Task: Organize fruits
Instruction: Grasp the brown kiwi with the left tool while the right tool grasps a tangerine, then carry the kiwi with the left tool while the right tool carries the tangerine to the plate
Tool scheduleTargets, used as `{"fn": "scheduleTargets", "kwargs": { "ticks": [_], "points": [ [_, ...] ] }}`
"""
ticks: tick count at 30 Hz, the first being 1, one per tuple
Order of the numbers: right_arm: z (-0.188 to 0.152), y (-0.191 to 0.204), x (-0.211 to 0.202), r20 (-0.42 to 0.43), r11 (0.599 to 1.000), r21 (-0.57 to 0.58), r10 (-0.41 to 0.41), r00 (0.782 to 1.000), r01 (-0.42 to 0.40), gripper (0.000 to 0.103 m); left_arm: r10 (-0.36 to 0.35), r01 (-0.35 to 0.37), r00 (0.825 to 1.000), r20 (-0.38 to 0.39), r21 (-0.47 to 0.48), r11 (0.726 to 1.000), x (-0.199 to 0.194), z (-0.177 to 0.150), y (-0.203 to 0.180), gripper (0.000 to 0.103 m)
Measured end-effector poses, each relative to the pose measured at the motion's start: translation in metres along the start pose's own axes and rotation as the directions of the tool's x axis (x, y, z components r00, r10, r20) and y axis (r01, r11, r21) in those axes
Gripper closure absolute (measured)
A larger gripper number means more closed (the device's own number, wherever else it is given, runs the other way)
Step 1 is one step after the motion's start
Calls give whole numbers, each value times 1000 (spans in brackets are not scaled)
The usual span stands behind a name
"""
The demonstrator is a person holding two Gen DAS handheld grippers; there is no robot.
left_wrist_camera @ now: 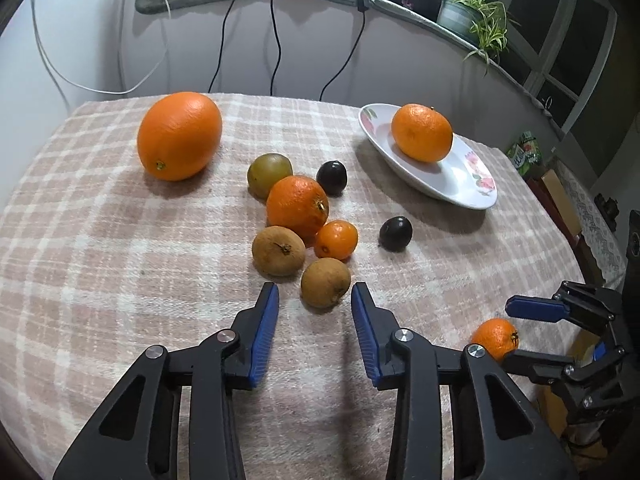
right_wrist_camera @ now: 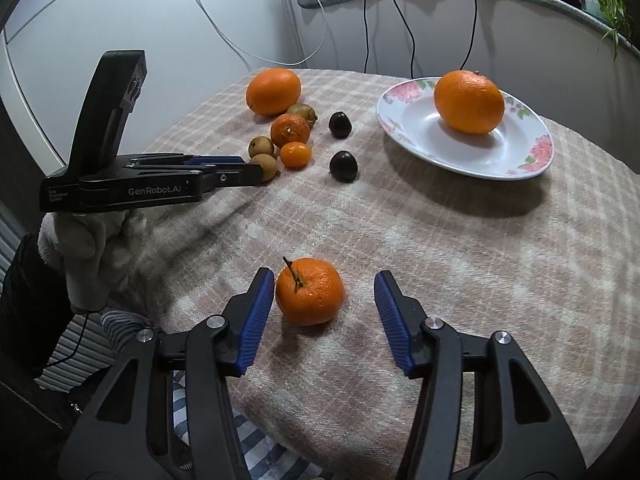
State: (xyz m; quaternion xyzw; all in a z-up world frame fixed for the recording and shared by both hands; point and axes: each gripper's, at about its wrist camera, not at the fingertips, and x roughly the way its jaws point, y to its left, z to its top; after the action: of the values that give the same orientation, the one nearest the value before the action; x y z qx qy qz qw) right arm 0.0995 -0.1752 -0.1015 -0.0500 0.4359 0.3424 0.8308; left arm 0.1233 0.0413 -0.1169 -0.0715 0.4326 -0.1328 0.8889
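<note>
- Reaching for two fruits at once: the left gripper (left_wrist_camera: pixel 315 294), jaws spread, straddles a brown fruit (left_wrist_camera: pixel 325 282) at lower centre without pinching it.
- The right gripper (right_wrist_camera: pixel 324 282), also spread, brackets a stemmed mandarin (right_wrist_camera: pixel 310 291); only its left pad looks close.
- Next, I judge, both must close, lift, and carry toward the flowered plate (right_wrist_camera: pixel 416 128) at upper right.
</note>
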Motion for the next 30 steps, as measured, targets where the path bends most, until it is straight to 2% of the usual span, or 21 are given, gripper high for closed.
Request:
{"fn": "scheduleTargets", "kwargs": {
  "ticks": [4, 9, 11, 21, 30],
  "points": [
    [1, 3, 4, -7, 1000, -11, 3, 1000, -3, 52, -2, 2, 1000, -2, 4, 1000, 3, 2, -2, 69],
    [-1, 5, 9, -25, 1000, -14, 11, 1000, -11, 59, -2, 2, 1000, -7, 13, 1000, 7, 4, -5, 78],
    [-1, 6, 11, -30, 1000, -15, 13, 999, -13, 62, -3, 3, 1000, -6, 15, 1000, 8, 4, -5, 78],
    [-1, 1, 9, -23, 999, 7, 37, 999, -37, 64, -6, 6, 1000, 6, 12, 1000, 4, 4, -8, 78],
    [6, -13, -4, 21, 999, 38, 12, 1000, -12, 64, -35, 34, 999, 36, 30, 999, -4, 14, -19, 78]
  ]
}}
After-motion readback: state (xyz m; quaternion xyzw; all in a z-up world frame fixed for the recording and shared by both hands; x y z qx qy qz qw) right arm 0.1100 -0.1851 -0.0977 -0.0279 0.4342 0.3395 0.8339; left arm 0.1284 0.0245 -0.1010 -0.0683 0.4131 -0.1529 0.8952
